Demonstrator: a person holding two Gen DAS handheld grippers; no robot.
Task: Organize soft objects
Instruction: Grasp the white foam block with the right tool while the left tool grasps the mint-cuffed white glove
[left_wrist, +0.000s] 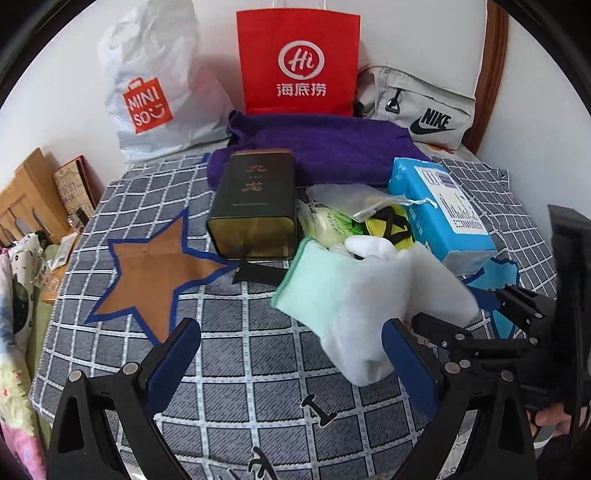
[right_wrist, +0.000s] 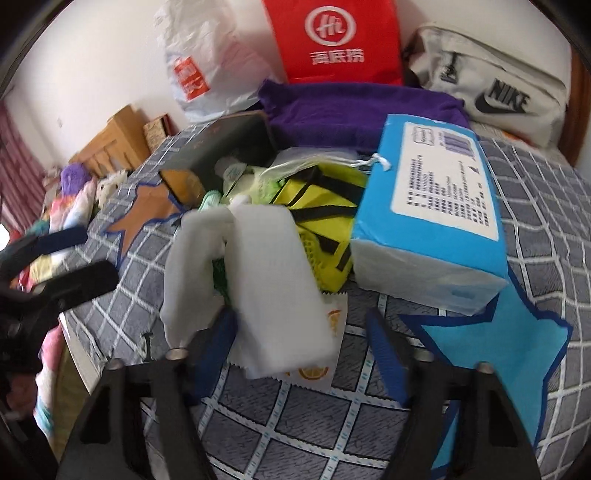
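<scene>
A white glove with a mint-green cuff (left_wrist: 369, 295) lies on the checked bedspread, draped against a white foam block (right_wrist: 280, 280). Behind them are a yellow mesh bag with black straps (right_wrist: 325, 206), a blue tissue pack (right_wrist: 439, 206), a pale green pouch (left_wrist: 332, 221), a dark tin (left_wrist: 255, 206) and a purple towel (left_wrist: 325, 144). My left gripper (left_wrist: 291, 354) is open, its right finger beside the glove's fingers. My right gripper (right_wrist: 303, 343) is open around the near end of the foam block; in the left wrist view it shows at the right (left_wrist: 480, 332).
A brown star patch (left_wrist: 155, 269) and a blue star patch (right_wrist: 491, 343) mark the bedspread. A red paper bag (left_wrist: 299, 59), a white Miniso bag (left_wrist: 155, 88) and a grey Nike bag (left_wrist: 417, 107) stand against the wall. Wooden furniture (left_wrist: 26, 199) and bedding lie to the left.
</scene>
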